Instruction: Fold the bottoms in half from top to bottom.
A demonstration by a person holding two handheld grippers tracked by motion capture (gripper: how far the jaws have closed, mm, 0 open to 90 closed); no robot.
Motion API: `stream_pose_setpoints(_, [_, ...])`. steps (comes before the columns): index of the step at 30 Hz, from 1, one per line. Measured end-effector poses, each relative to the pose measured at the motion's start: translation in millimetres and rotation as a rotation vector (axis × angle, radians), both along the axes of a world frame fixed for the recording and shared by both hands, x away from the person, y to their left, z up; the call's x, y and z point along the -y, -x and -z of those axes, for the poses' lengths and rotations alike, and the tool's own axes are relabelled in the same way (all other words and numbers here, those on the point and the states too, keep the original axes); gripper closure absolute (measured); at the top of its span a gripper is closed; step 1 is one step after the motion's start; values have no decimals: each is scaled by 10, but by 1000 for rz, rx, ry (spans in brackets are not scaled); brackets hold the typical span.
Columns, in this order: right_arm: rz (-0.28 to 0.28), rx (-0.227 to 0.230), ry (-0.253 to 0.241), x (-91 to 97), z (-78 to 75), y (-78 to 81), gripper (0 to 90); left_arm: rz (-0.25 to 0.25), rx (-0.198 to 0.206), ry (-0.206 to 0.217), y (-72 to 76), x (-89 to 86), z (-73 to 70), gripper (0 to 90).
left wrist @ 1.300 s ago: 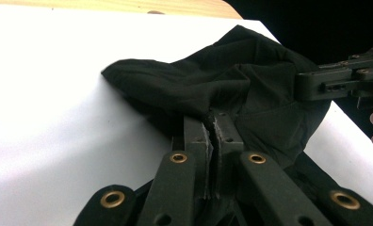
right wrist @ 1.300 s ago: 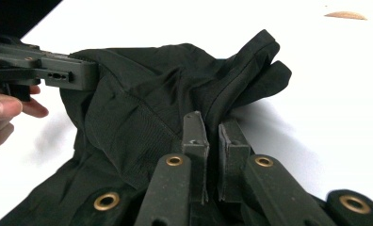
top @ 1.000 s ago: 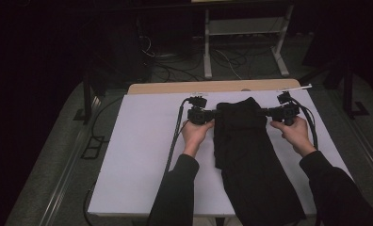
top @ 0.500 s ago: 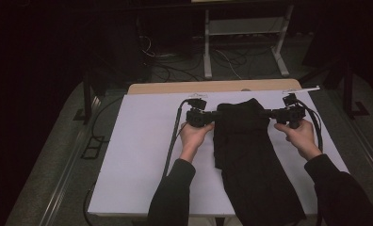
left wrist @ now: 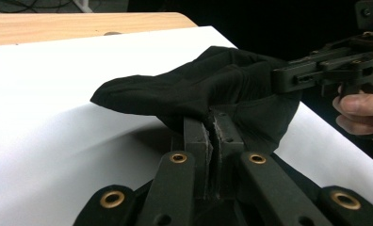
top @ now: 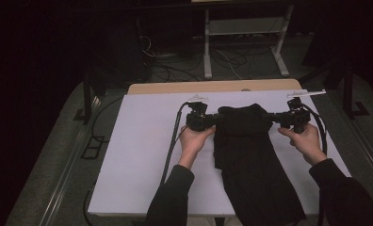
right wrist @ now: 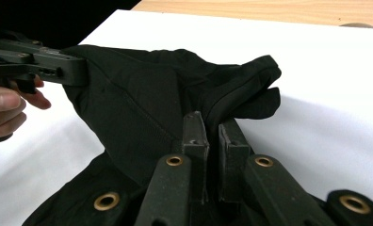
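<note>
A black garment (top: pixel 248 155) lies lengthwise on the white sheet (top: pixel 142 155), its near end hanging over the front edge. Its far end is lifted slightly and stretched between both grippers. My left gripper (top: pixel 216 119) is shut on the garment's left edge; in the left gripper view the cloth (left wrist: pixel 198 89) bunches over the pinched jaws of the left gripper (left wrist: pixel 216 117). My right gripper (top: pixel 271 117) is shut on the right edge; in the right gripper view the fabric (right wrist: pixel 147 99) is clamped by the right gripper (right wrist: pixel 212 123), and the other gripper (right wrist: pixel 38 63) grips the opposite side.
The white sheet covers a wooden table (top: pixel 213 87) whose far strip shows bare. A cable (top: pixel 171 141) trails from the left gripper across the sheet. Beyond the table stand a metal frame (top: pixel 243 42) and floor cables in the dark.
Both hands have shifted a little to the right and slightly up with the garment's far end held between them. Grips are unchanged.
</note>
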State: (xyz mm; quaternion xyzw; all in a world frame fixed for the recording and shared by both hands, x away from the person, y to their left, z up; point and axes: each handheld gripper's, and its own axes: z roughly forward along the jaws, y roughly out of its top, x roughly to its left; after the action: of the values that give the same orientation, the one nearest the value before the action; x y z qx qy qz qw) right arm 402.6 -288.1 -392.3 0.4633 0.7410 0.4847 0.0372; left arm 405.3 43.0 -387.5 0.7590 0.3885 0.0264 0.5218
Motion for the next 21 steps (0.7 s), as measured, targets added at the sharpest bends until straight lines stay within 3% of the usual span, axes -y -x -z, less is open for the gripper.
stream_pose_setpoints(7, [-6, -8, -10, 22, 41, 98, 827, 10, 1, 0, 119, 1, 21, 856])
stream_pose_setpoints(14, [-15, -11, -11, 19, 59, 172, 827, 24, 1, 37, 277, -3, 67, 856])
stream_pose_setpoints(21, [-26, -15, -18, 24, 91, 247, 827, 41, 7, 36, 399, -15, 69, 856])
